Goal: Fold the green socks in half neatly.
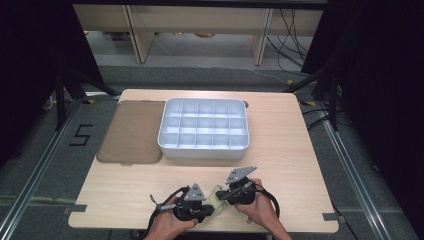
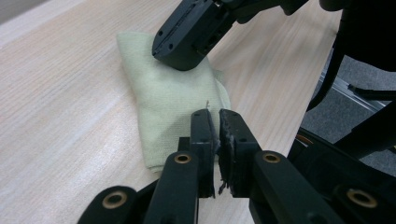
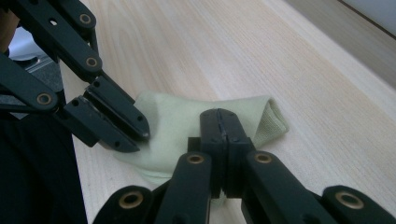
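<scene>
Grippers come first: your left gripper [image 2: 215, 114] has its jaws pressed almost together on the near edge of the pale green cloth [image 2: 175, 98], a thread of fabric showing between the pads, so you appear to be pinching it. Your right gripper [image 3: 219, 114] has its jaws pressed together over the same cloth; whether fabric is caught between them I cannot tell, since the tips hide the contact.

Taking the cloth as the landmark, it lies folded on the table [image 1: 300, 150] at the near edge, between your two hands. In the high view the left gripper [image 1: 202, 202] sits at its left end and the right gripper [image 1: 231, 192] at its right end.

Judging by this, you are at the grasp stage of handling the cloth, with both ends held or nearly so. The next move calls for confirming the right pinch, then lifting both ends together so the cloth does not slip or sag unevenly.

Beyond the cloth, farther up the table, stands the white divided tray [image 1: 172, 145], and to its left lies the brown flat lid [image 1: 131, 132].

Counted: two grippers, one cloth, one tray with fifteen cells, one lid.
</scene>
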Demonstrator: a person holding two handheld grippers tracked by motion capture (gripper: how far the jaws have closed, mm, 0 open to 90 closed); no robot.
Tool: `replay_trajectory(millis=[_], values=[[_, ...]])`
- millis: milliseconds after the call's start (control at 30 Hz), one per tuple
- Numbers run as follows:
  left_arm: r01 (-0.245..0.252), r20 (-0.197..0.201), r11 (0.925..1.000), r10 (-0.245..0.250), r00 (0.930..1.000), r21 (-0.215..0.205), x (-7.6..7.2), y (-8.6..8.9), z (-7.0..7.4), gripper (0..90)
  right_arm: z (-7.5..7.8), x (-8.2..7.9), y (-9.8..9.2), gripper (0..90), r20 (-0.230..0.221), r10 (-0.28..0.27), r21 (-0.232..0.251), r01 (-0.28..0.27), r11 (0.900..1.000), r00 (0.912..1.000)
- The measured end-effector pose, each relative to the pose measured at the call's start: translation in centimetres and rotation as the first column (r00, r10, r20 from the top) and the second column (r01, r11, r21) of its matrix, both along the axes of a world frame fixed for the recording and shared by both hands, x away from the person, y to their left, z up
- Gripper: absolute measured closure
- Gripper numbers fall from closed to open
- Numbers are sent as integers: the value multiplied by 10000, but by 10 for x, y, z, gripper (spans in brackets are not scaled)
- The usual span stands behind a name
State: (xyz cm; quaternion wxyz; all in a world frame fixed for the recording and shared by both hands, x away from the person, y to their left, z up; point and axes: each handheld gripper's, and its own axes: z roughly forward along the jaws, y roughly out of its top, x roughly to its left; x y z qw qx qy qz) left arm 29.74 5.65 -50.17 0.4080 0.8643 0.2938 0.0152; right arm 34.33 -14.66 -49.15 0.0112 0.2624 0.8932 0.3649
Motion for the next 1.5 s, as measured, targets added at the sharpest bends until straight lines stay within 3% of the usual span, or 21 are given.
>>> replay_trajectory(millis=[100, 267, 300, 333, 533, 600, 700, 800, 833, 933, 1033, 1067, 1133, 1267, 1500], values=[[96, 51, 9998, -97, 9999, 198, 1, 2, 1, 840, 1, -1, -1, 900, -68, 7, -33, -8, 10000, 10000], [-103, -49, 9999, 103, 9999, -4, 2, 2, 0, 843, 0, -2, -4, 900, 20, 31, -48, -31, 10000, 10000], [27, 138, 9995, -32, 9999, 326, 5, 5, 1, 843, 0, -3, -4, 900, 53, -19, -61, 19, 10000, 10000], [-209, 9, 9998, 209, 9998, 63, 4, 4, 0, 843, 1, -4, -4, 900, -95, -46, -21, 46, 10000, 9999], [-136, -1, 9997, 136, 9999, 206, 4, 4, 0, 843, 2, -4, -3, 900, 186, -72, -297, 78, 9995, 9998], [51, 175, 9994, -57, 9998, 333, 5, 5, 1, 843, 3, -6, -1, 889, 174, -136, -361, 143, 9992, 9998], [-130, 21, 9997, 130, 9999, 213, 4, 4, 0, 843, 5, -7, 0, 829, 107, -307, -240, 310, 9992, 9995], [59, 193, 9995, -65, 9998, 326, 5, 5, 0, 843, 14, -6, -2, 751, 277, -452, -152, 456, 9988, 9986], [-107, 160, 9998, 105, 9998, 142, 4, 4, 0, 843, 16, -4, -3, 718, 467, -392, -160, 400, 9991, 9981], [-119, 168, 9996, 115, 9998, 240, 4, 4, 0, 843, 22, -2, -5, 618, 28, -708, -297, 709, 9970, 9975], [-103, 147, 9998, 101, 9998, 163, 4, 4, 0, 843, 22, 2, -7, 575, 5, -762, -341, 762, 9965, 9971], [-128, 135, 9998, 125, 9998, 171, 4, 4, 0, 843, 24, 4, -8, 545, -95, -827, -676, 819, 9943, 9965], [-134, 144, 9998, 131, 9998, 165, 4, 3, 0, 843, 25, 5, -6, 501, -533, -975, -898, 925, 9917, 9938], [-144, 138, 9998, 142, 9998, 153, 4, 3, 0, 843, 22, 7, -2, 492, -456, -929, -874, 887, 9922, 9946], [-127, 137, 9998, 125, 9998, 137, 5, 3, 0, 843, 14, 15, 7, 439, -799, -762, -1599, 627, 9851, 9939]])
